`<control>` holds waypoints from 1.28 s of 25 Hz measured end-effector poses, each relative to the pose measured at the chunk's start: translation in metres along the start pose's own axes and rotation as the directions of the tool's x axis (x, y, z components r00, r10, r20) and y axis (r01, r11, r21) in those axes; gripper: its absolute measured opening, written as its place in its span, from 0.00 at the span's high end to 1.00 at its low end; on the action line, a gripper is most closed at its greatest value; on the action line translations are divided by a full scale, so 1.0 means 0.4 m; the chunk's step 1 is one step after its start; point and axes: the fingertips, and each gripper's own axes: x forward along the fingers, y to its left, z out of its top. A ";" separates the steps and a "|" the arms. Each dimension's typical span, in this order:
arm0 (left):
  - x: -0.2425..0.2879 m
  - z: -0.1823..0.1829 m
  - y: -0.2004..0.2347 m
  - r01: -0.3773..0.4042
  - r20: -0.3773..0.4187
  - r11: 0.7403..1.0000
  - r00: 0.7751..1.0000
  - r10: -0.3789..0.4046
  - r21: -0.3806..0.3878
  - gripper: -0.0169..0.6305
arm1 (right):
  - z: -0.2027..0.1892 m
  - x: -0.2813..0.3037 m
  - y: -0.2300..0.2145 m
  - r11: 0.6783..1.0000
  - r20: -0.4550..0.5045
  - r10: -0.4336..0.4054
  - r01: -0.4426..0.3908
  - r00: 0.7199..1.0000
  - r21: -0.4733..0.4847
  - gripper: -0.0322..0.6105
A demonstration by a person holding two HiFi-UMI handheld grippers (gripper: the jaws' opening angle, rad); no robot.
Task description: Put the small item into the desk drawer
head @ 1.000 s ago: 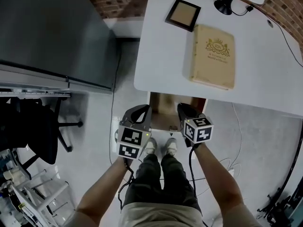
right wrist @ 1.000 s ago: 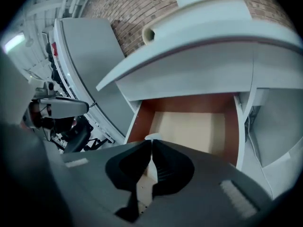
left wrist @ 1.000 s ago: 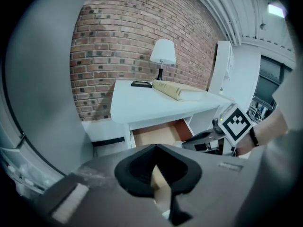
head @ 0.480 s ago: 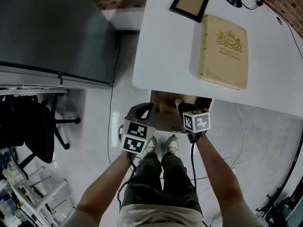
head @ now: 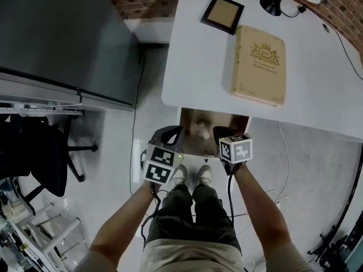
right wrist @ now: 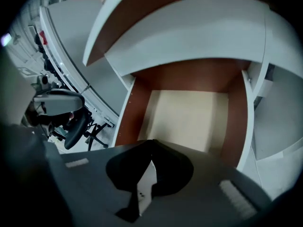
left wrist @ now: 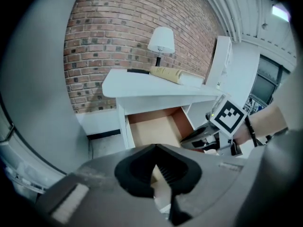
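The desk drawer (head: 190,137) stands pulled out under the white desk (head: 193,67), showing brown walls (right wrist: 130,112) and a pale floor (left wrist: 156,129). A small whitish item (head: 199,130) lies on that floor between the two grippers. My right gripper (head: 218,131) hovers over the drawer's right half, just right of the item and apart from it. Its jaws (right wrist: 151,148) meet at the tips, and only a white sliver shows in the slit behind them. My left gripper (head: 173,132) is at the drawer's left front corner, jaws (left wrist: 154,148) together on nothing.
On the desk lie a tan book (head: 258,65), a dark picture frame (head: 221,15) and a lamp base (head: 272,5). A grey cabinet (head: 62,33) stands to the left and an office chair (head: 39,146) below it. The person's feet (head: 193,175) are under the drawer front.
The whitish item, half a second ago at the right gripper's tip, now lies to its left in the drawer. Both grippers have hardly moved.
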 end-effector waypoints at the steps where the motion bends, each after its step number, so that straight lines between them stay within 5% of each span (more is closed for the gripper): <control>1: -0.020 0.016 -0.004 -0.002 0.008 1.000 1.000 0.002 0.004 0.97 | 0.013 -0.027 0.017 1.000 0.015 0.005 -0.005 1.000 -0.004 0.94; 14: -0.378 0.270 -0.071 -0.063 0.150 0.996 0.987 0.054 0.060 0.97 | 0.212 -0.472 0.275 0.995 0.244 0.099 -0.089 0.965 -0.052 0.94; 23: -0.596 0.409 -0.170 -0.077 0.262 0.993 0.964 0.052 0.085 0.97 | 0.366 -0.815 0.425 0.980 0.418 0.174 -0.114 0.892 -0.164 0.95; 32: -0.819 0.548 -0.228 -0.186 0.411 0.960 0.908 0.086 0.210 0.97 | 0.448 -1.068 0.570 0.959 0.546 0.248 -0.123 0.800 -0.256 0.95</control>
